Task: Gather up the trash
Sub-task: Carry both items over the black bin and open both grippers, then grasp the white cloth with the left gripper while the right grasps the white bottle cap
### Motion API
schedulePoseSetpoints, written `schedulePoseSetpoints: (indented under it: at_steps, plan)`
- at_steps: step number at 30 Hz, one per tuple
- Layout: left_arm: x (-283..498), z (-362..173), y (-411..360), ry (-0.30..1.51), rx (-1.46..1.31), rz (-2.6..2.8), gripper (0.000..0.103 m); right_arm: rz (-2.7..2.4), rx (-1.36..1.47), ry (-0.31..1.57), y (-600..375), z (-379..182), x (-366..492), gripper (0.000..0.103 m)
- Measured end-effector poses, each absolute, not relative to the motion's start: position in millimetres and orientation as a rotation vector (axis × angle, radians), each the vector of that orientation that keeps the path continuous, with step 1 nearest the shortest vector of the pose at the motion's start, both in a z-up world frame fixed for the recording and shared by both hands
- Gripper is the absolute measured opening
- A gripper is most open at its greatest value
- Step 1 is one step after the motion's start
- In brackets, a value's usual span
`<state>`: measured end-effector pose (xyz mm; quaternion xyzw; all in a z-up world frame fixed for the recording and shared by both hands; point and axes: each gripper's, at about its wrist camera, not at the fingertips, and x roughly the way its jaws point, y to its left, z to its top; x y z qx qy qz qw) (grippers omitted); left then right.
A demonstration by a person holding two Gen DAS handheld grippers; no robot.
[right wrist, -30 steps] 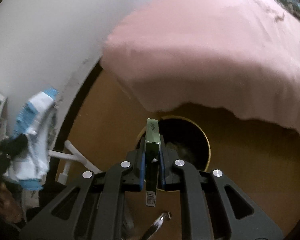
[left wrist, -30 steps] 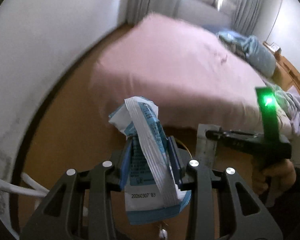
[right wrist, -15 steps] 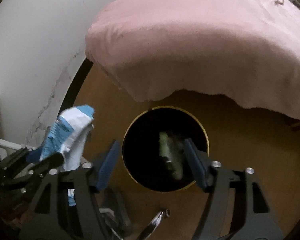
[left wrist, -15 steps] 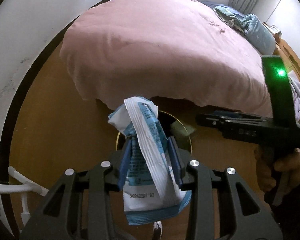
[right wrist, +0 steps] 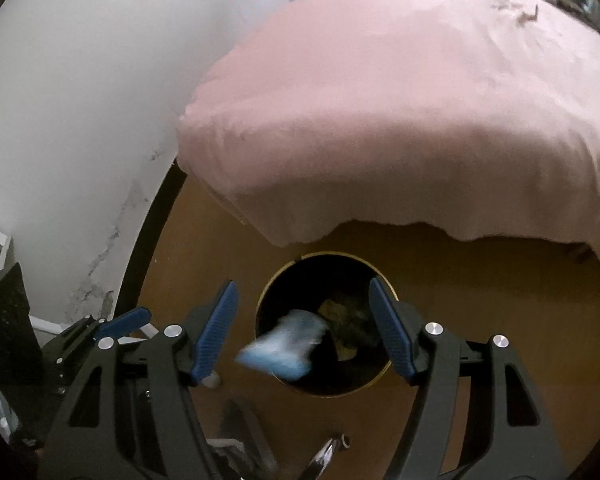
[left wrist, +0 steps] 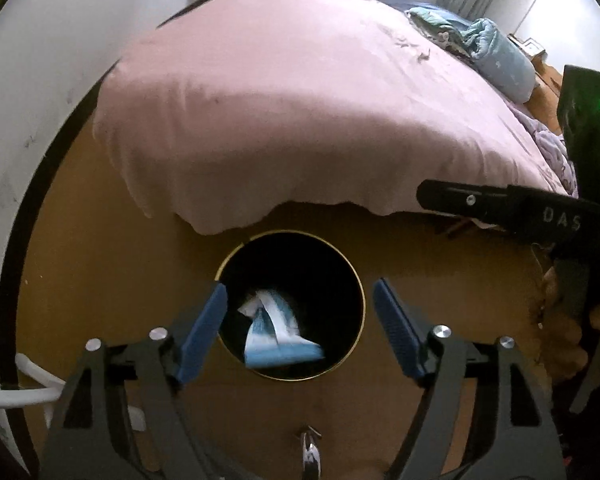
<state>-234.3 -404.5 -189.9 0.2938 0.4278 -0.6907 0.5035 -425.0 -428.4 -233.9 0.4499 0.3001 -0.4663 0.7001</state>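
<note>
Beside a pink-covered bed (left wrist: 308,104), above a round black gold-rimmed bin (left wrist: 352,272) on the wooden floor (left wrist: 100,264), the left gripper (left wrist: 300,328) and right gripper (right wrist: 304,332) both gape wide, empty, as a blurred blue-and-white wrapper (left wrist: 276,336) sits in the bin's mouth.

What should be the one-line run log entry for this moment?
left hand-held gripper: open | right hand-held gripper: open | blue wrapper: dropping into bin
</note>
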Motion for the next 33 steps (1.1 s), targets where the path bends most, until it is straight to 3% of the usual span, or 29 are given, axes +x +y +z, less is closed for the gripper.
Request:
schedulePoseSetpoints:
  at_steps: [4, 7, 11, 17, 26, 33]
  plan:
    - [-209.8, -145.3, -381.3, 0.939, 0.667, -1.599, 0.084, -1.010, 0.947, 0.665, -418.3, -204.6, -405.1, 0.069]
    - [-183.8, -91.9, -347.4, 0.830, 0.588, -1.527, 0.095, -0.954, 0.862, 0.655, -403.2, -171.3, -375.4, 0.071]
    - [-143.5, -19.9, -282.1, 0.711, 0.516, -1.436, 0.096, -0.861, 0.736, 0.638, -378.9, -124.6, -321.6, 0.076]
    - [-68.6, 37.2, -171.1, 0.661, 0.465, -1.210, 0.096, -0.609, 0.568, 0.638, -313.8, -65.1, -202.7, 0.078]
    - [65.0, 44.4, 63.9, 0.805, 0.234, -0.686, 0.096, -0.153, 0.392, 0.755, -157.5, -39.6, -11.8, 0.078]
    - [103.6, 17.4, 199.1, 0.887, 0.051, -0.367, 0.096, 0.031, 0.283, 0.812, -46.6, -46.3, 55.1, 0.078]
